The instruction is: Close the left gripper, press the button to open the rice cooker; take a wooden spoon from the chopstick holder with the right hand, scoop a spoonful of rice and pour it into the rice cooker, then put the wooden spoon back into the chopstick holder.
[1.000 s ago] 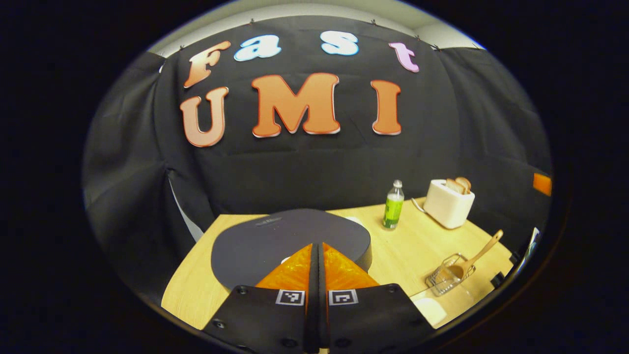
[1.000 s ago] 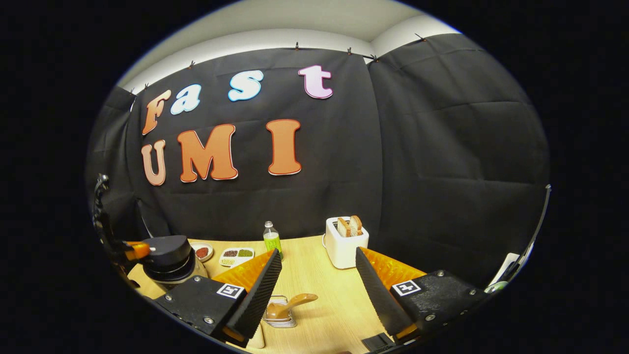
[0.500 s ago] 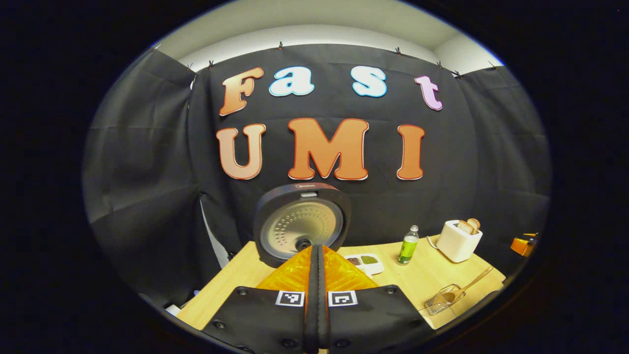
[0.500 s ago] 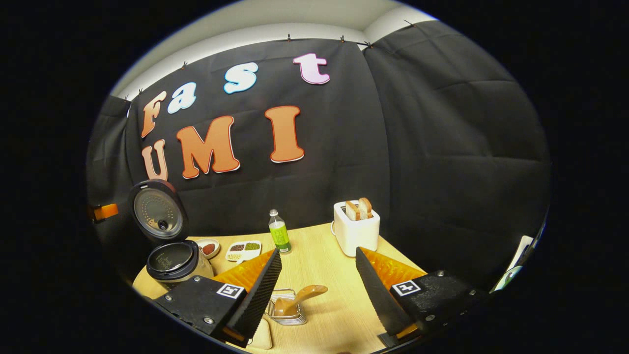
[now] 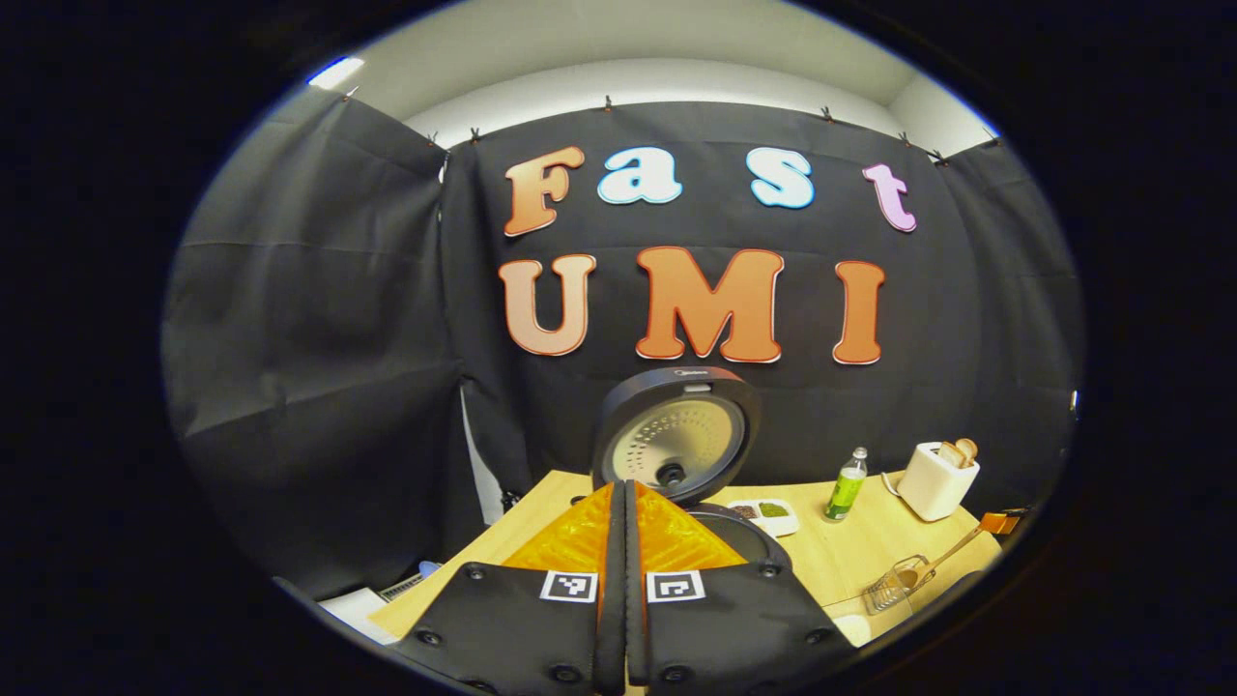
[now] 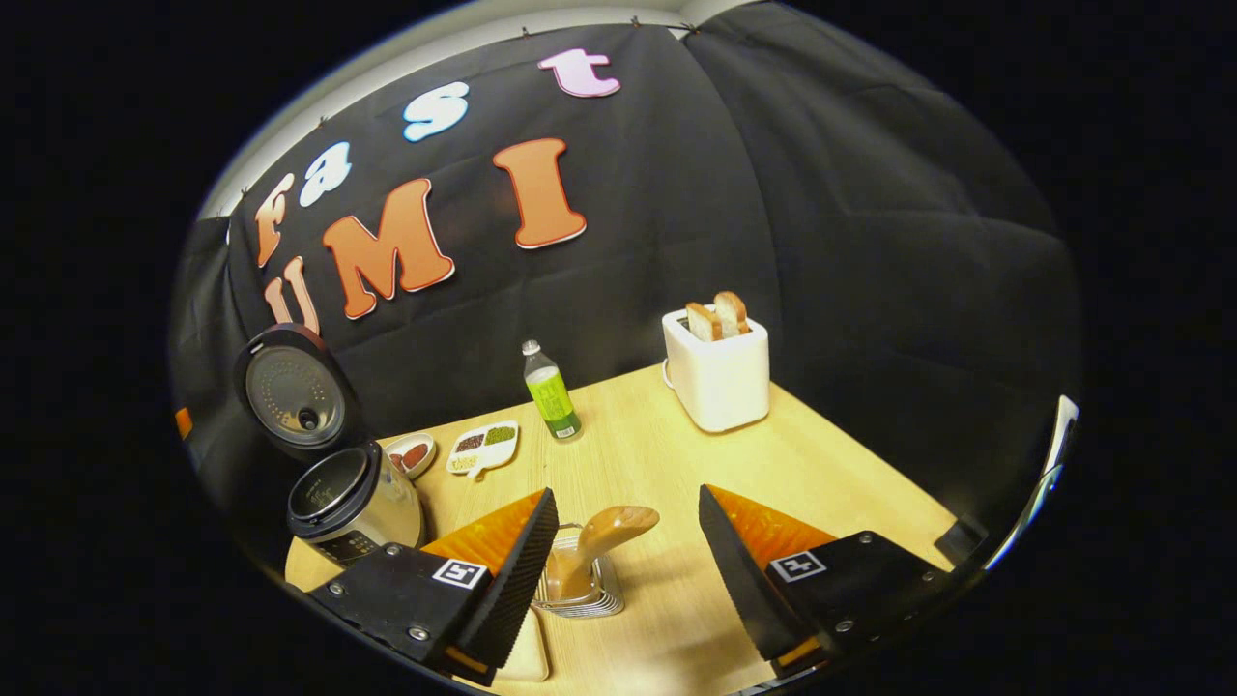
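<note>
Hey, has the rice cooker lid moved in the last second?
Yes. The rice cooker lid has swung up from flat on the rice cooker and stands open against the booth wall.

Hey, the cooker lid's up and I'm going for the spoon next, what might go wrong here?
The wooden spoon leans at a slant in the light wire chopstick holder; a skewed pinch by the open right hand-held gripper may slip or drag the holder along. The rice cooker stands near the table's left edge, so rice carried over could spill.

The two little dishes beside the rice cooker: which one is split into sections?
The long white dish, nearer the green bottle; it holds separate dark, green and pale portions. The small round dish next to the rice cooker holds one reddish filling.
</note>
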`<state>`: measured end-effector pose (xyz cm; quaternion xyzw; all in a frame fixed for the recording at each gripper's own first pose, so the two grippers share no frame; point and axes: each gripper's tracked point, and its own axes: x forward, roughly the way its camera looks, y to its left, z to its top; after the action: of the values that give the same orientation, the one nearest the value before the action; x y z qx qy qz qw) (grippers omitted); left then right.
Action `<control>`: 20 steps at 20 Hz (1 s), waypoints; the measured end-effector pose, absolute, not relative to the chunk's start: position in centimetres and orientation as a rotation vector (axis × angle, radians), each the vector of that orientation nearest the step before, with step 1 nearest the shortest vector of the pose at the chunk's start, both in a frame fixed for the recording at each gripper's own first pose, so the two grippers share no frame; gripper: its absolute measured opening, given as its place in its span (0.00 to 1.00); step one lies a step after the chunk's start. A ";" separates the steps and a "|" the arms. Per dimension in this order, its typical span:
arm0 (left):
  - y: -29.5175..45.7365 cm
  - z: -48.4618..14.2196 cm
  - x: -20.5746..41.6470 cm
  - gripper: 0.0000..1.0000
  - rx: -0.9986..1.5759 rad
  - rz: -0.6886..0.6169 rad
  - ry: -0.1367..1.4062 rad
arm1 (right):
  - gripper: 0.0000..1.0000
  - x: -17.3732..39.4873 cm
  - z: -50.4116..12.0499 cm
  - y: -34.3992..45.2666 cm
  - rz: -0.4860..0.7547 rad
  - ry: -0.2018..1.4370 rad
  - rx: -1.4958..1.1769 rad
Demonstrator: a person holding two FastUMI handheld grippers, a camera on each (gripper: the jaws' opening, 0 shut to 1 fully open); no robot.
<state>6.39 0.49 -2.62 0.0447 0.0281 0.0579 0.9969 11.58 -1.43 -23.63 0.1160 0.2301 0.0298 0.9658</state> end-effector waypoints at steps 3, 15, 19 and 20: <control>2.0 -2.5 5.2 0.08 0.086 0.157 0.054 | 0.85 12.0 -25.3 -0.7 0.069 0.507 0.298; 3.4 -4.2 3.6 1.00 0.081 0.225 0.083 | 0.37 12.8 -25.6 1.5 0.147 0.581 0.604; 3.7 -4.1 3.6 0.98 0.076 0.218 0.079 | 0.22 12.4 -24.6 3.0 0.193 0.572 0.595; 3.7 -3.9 3.6 0.97 0.072 0.214 0.076 | 0.21 12.3 -23.9 3.3 0.199 0.558 0.575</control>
<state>3.59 3.75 -3.93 0.0361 0.0381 0.1068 0.9929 12.30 3.27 -23.94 0.2796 0.2713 0.0967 0.9159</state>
